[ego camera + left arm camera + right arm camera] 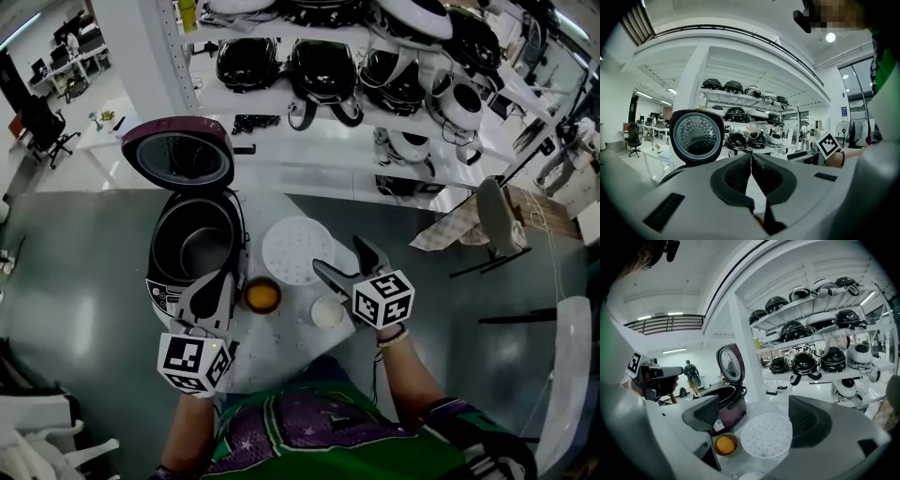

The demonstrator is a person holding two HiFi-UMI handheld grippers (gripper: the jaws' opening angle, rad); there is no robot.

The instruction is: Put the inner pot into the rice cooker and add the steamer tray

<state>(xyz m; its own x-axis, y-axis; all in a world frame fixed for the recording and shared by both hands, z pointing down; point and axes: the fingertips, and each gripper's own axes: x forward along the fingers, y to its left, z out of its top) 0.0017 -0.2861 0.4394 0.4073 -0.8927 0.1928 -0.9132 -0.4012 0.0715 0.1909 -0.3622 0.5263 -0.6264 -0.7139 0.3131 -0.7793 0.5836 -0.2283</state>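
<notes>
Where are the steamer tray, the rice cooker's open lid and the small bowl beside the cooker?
steamer tray (297,249), head view, centre of its perforated disc.
open lid (184,159), head view, its inner plate.
small bowl (247,295), head view, its left rim.

I see purple rice cooker (161,292) upright on bench (281,339), lid (178,157) swung open, standing up behind it. Dark inner pot (199,246) sits inside. White round perforated steamer tray (297,249) lies flat just right of cooker.

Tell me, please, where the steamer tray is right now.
In the head view the steamer tray lies flat near the centre, just right of the open rice cooker and beyond the small bowl.
</notes>
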